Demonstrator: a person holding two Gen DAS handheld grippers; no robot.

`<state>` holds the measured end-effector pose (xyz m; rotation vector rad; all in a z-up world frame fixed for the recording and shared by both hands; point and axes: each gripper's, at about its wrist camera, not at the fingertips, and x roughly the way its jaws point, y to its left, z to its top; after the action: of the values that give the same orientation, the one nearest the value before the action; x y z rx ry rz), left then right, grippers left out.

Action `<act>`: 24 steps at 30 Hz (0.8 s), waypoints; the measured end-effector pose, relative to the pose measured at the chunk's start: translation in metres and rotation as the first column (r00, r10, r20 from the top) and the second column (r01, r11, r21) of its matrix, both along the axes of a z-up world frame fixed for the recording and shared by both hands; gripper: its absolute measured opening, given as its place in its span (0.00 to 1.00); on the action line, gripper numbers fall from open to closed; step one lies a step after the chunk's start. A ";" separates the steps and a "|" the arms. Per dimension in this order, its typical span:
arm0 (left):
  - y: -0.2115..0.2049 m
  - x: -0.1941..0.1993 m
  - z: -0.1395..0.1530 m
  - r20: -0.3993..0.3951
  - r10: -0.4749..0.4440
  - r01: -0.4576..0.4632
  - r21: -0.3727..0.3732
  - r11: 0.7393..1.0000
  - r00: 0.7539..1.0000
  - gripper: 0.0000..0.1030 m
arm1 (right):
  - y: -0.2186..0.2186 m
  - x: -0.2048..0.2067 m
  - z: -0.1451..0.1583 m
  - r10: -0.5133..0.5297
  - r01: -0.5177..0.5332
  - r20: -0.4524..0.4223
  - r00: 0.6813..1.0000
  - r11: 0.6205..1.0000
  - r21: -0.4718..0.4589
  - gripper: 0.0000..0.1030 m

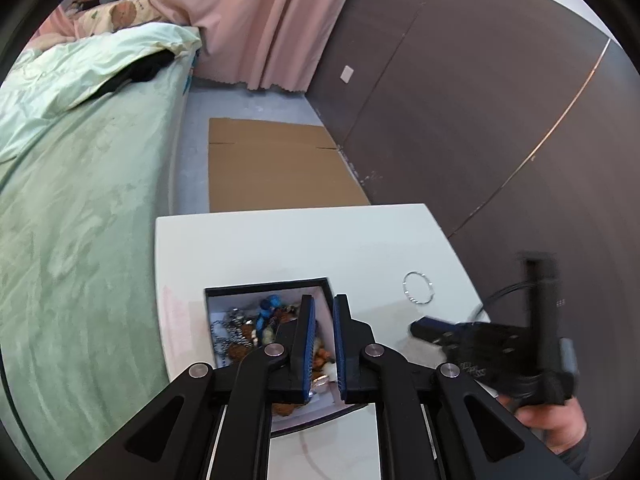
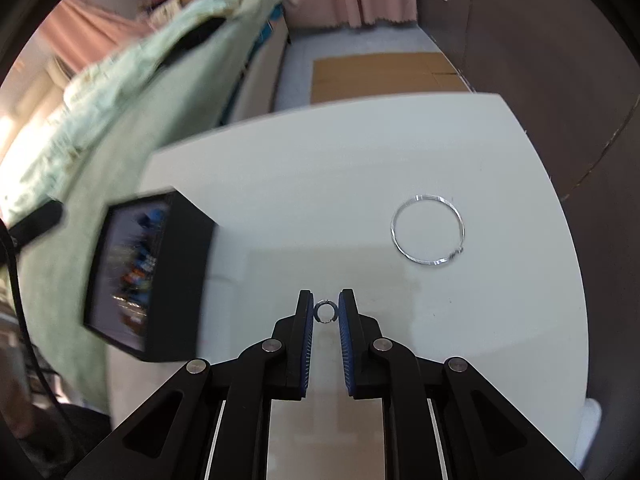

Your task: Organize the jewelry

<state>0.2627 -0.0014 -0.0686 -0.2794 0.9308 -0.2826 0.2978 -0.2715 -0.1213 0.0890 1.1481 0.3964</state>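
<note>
Standing beside a green bed (image 1: 80, 208), the white table (image 2: 360, 152) bears a bangle (image 2: 427, 230).

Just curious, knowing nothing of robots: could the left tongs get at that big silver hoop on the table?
Probably yes. The left tongs hang over the jewelry box; the hoop lies apart on the bare white table, nothing between.
</note>
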 end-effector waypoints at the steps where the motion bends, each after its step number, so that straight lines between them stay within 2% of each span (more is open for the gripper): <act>1: 0.003 -0.001 -0.001 -0.003 0.005 -0.005 0.003 1.000 1.000 0.09 | 0.000 -0.001 0.006 0.000 0.000 0.010 1.000 1.000 0.028 0.14; 5: 0.015 -0.004 -0.002 -0.009 0.021 -0.021 0.004 1.000 1.000 0.10 | 0.007 -0.006 0.028 0.018 -0.024 0.058 0.998 0.995 0.100 0.14; 6: 0.019 -0.005 -0.002 -0.008 0.026 -0.026 0.006 1.000 1.000 0.14 | 0.012 -0.007 0.032 0.026 -0.033 0.064 0.998 0.993 0.112 0.14; 8: 0.027 -0.007 -0.001 -0.004 0.040 -0.040 0.000 0.999 0.999 0.34 | 0.019 -0.010 0.040 0.045 -0.055 0.075 0.996 0.990 0.132 0.14; 9: 0.031 -0.008 0.000 0.000 0.051 -0.051 -0.009 0.999 0.999 0.54 | 0.025 -0.011 0.044 0.060 -0.071 0.079 0.995 0.988 0.138 0.14; 10: 0.038 -0.011 0.002 0.013 0.069 -0.069 -0.022 0.997 0.998 0.68 | 0.030 -0.010 0.045 0.070 -0.081 0.080 0.994 0.987 0.141 0.14; 12: 0.047 -0.014 0.008 0.037 0.095 -0.093 -0.032 0.995 0.995 0.72 | 0.045 -0.009 0.050 0.097 -0.108 0.081 0.992 0.983 0.148 0.14; 20: 0.075 -0.022 0.011 0.045 0.143 -0.141 -0.048 0.989 0.989 0.74 | 0.087 -0.009 0.052 0.166 -0.176 0.072 0.983 0.972 0.153 0.14; 24: 0.084 -0.024 0.010 0.046 0.160 -0.158 -0.053 0.986 0.986 0.83 | 0.101 -0.006 0.051 0.187 -0.195 0.068 0.980 0.968 0.156 0.14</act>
<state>0.2383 0.0828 -0.0585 -0.3884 0.8475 -0.1648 0.2921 -0.1706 -0.0701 0.1098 1.0744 0.6604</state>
